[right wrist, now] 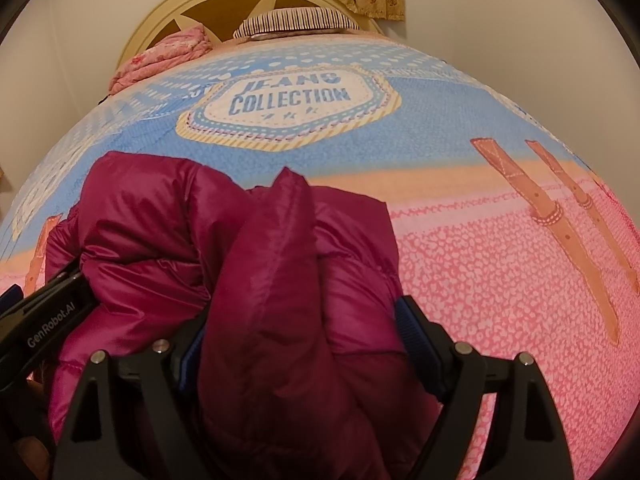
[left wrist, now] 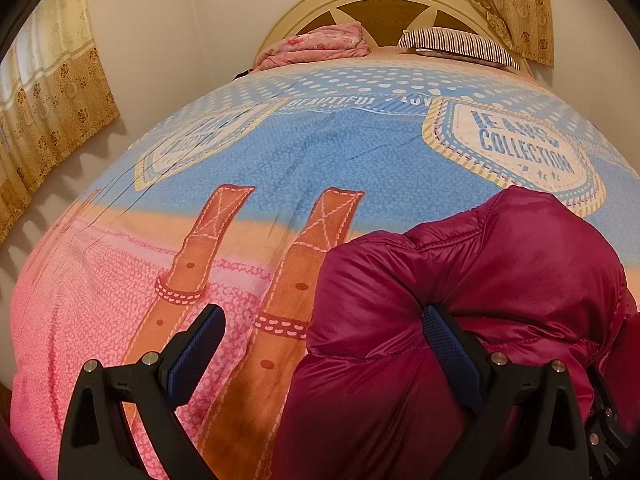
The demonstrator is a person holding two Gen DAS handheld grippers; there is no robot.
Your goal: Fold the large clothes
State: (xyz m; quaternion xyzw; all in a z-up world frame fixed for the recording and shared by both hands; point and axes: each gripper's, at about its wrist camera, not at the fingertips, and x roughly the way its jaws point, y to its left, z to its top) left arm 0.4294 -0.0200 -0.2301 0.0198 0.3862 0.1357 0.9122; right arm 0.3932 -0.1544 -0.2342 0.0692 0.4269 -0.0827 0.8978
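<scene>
Lying bunched on the printed bedspread [left wrist: 280, 152], the magenta puffer jacket [left wrist: 460, 280] fills the near side of the bed. The left gripper [left wrist: 324, 336] stands spread at its edge; the right gripper [right wrist: 304, 328] brackets a thick fold, jaws wide, grip uncertain.

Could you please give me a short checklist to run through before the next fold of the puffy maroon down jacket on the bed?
1. Left hand-held gripper open: ok; its pads stand wide, and only the right one touches fabric.
2. Right hand-held gripper around a thick fold of the puffy maroon quilted down jacket: ok. Whether the pads press it: cannot tell.
3. Jacket lying flat: not ok; it sits bunched in a mound.
4. Free space on the pink and blue printed bedspread for spreading: ok.
5. Striped pillow and crumpled pink blanket away from the jacket: ok, both at the headboard.
6. Sleeves and zipper located: cannot tell.
</scene>
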